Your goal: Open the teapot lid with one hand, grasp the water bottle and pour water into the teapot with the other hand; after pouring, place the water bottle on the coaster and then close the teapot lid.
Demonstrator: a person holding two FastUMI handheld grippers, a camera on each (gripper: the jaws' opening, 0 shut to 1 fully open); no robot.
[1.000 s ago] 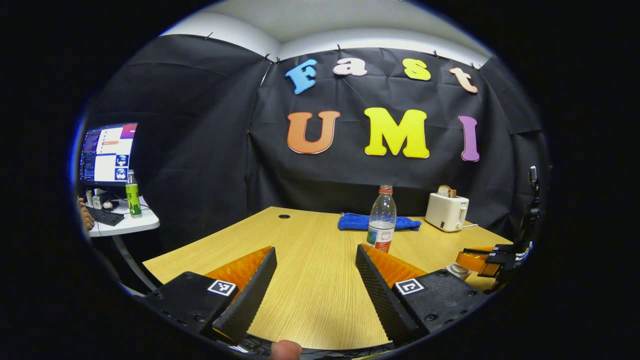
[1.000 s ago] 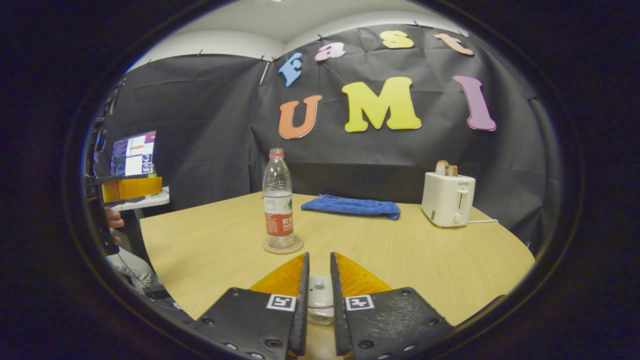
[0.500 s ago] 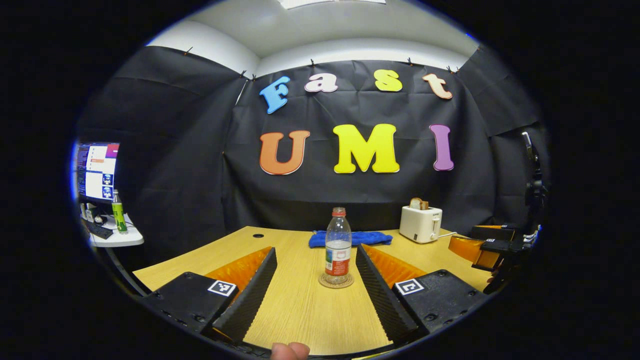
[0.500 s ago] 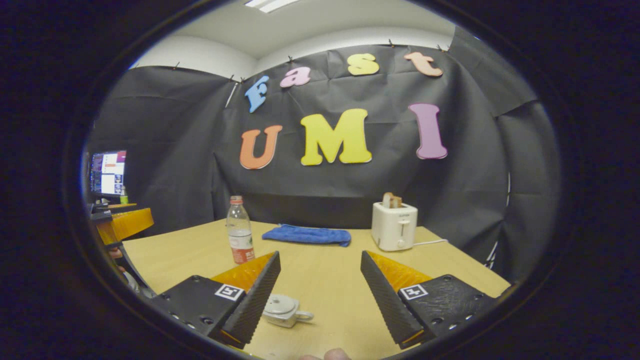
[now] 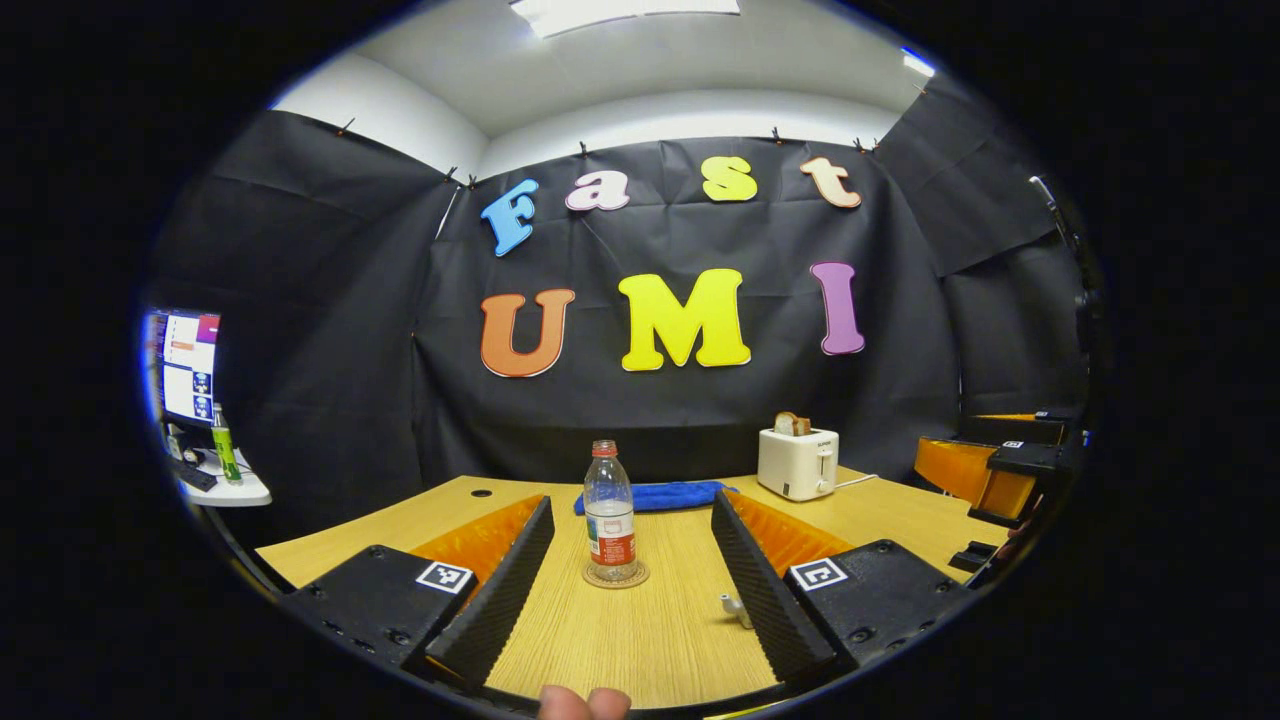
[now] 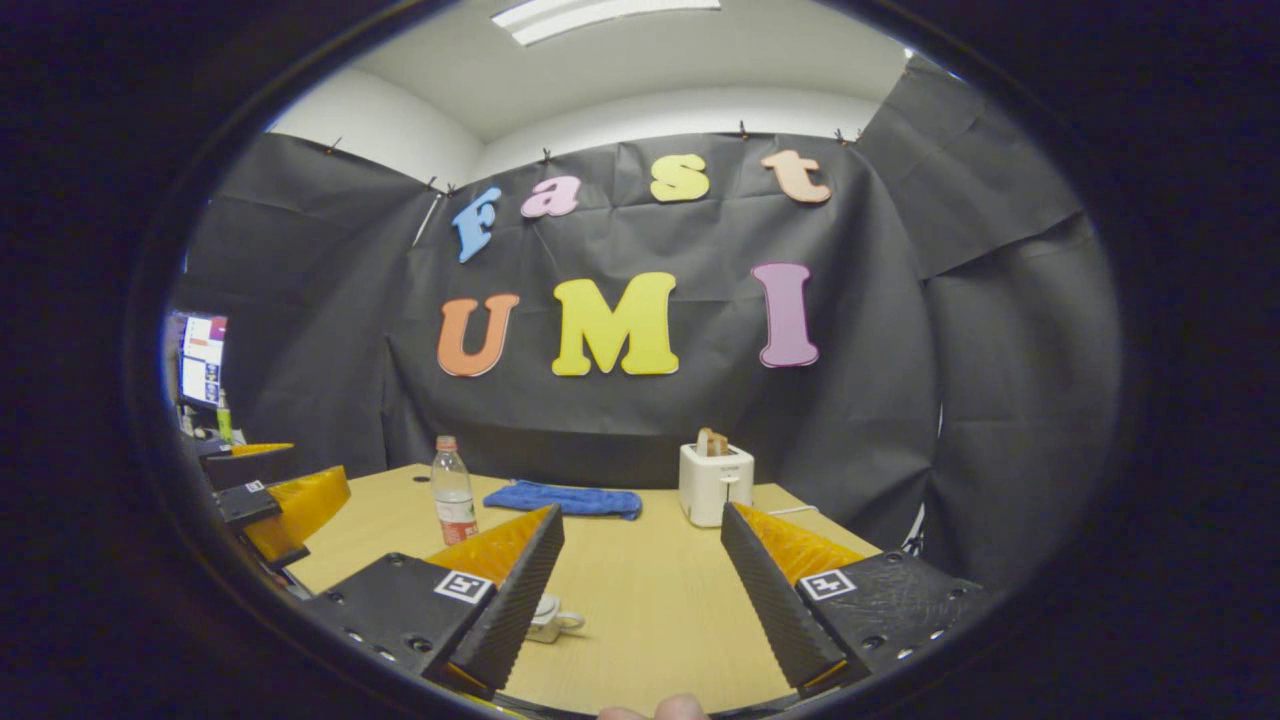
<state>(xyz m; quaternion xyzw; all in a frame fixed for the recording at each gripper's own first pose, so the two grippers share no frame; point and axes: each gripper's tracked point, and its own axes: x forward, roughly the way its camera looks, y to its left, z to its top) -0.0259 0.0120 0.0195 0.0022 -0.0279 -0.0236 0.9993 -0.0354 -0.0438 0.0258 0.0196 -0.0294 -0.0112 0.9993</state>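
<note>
Black cloth walls ring the wooden bench (image 5: 660,640). The bottle (image 5: 610,512) stands on its coaster (image 5: 615,576) at my left gripper's (image 5: 632,570) twelve o'clock; the teapot (image 6: 548,617) sits low at seven o'clock from my right gripper (image 6: 642,585). Both sets of fingers are spread, holding nothing. I judge everything placed; I'd back straight off, touching nothing.

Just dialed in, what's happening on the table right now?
Both tongs are open and hold nothing. The left tongs face the water bottle, which stands upright on its coaster. The right tongs hover above the table, with the teapot low beside their left finger. Pouring looks finished.
</note>
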